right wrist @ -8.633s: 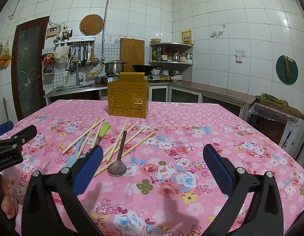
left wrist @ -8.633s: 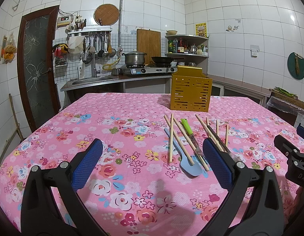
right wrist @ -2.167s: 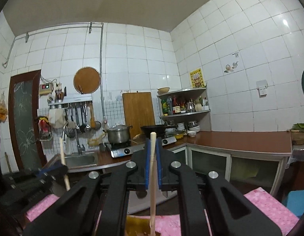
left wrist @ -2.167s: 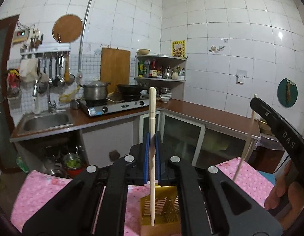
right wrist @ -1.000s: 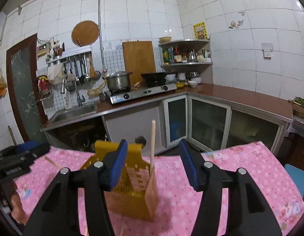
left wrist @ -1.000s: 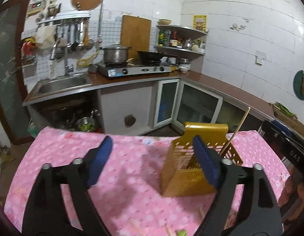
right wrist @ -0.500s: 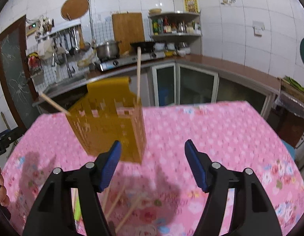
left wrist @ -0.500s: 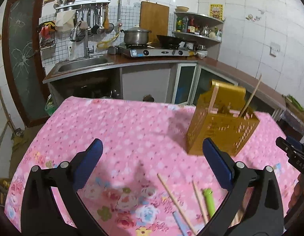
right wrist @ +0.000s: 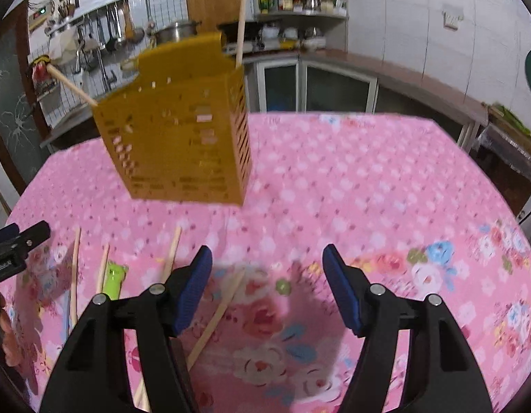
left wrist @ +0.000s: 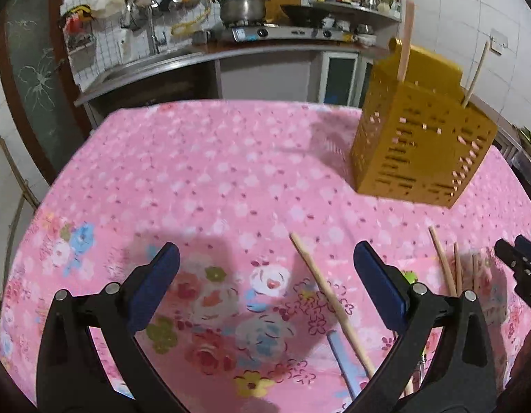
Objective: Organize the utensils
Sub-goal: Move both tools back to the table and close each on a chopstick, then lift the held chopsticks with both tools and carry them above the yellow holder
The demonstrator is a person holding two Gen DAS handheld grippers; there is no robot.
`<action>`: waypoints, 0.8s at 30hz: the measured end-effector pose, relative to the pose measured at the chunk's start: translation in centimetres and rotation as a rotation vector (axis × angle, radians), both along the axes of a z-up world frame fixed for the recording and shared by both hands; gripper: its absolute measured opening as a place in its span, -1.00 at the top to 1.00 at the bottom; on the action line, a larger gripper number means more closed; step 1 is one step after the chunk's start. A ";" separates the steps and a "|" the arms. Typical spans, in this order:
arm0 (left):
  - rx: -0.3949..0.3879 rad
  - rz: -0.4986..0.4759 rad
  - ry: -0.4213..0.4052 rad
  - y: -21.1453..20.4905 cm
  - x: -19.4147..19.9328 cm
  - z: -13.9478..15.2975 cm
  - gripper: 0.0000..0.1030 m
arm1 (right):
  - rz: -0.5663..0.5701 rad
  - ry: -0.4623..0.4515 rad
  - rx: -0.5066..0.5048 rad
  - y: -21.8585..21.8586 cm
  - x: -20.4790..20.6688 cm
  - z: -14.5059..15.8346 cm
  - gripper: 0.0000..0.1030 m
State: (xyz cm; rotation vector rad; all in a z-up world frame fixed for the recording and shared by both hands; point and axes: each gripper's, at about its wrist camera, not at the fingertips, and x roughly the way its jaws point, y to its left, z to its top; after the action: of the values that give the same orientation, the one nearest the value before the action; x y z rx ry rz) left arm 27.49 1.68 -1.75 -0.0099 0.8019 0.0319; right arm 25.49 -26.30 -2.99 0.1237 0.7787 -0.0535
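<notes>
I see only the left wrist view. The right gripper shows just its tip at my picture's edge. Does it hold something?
Observer: No. The right gripper is open; its fingers have just been opening, with nothing gripped.
Operator: What is the green bit low on my right?
Observer: A green handle, lying flat on the cloth.
Operator: Which chopstick is nearest to that gripper?
Observer: One slanted chopstick, passing under the finger nearer the green handle.

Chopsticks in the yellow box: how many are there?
2. One chopstick stands at the box's back left corner; the other leans out at its right. More may be hidden inside.
</notes>
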 end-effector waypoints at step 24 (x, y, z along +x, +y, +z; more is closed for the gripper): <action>-0.067 -0.074 0.197 -1.9 4.3 -3.2 0.75 | -0.005 0.197 0.036 1.8 3.0 -2.9 0.74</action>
State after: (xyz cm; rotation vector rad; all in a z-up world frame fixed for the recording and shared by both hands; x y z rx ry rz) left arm 31.81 -0.21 -4.96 -0.0407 1.0000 -0.0647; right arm 28.52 -24.53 -5.89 0.1563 0.9765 -0.0574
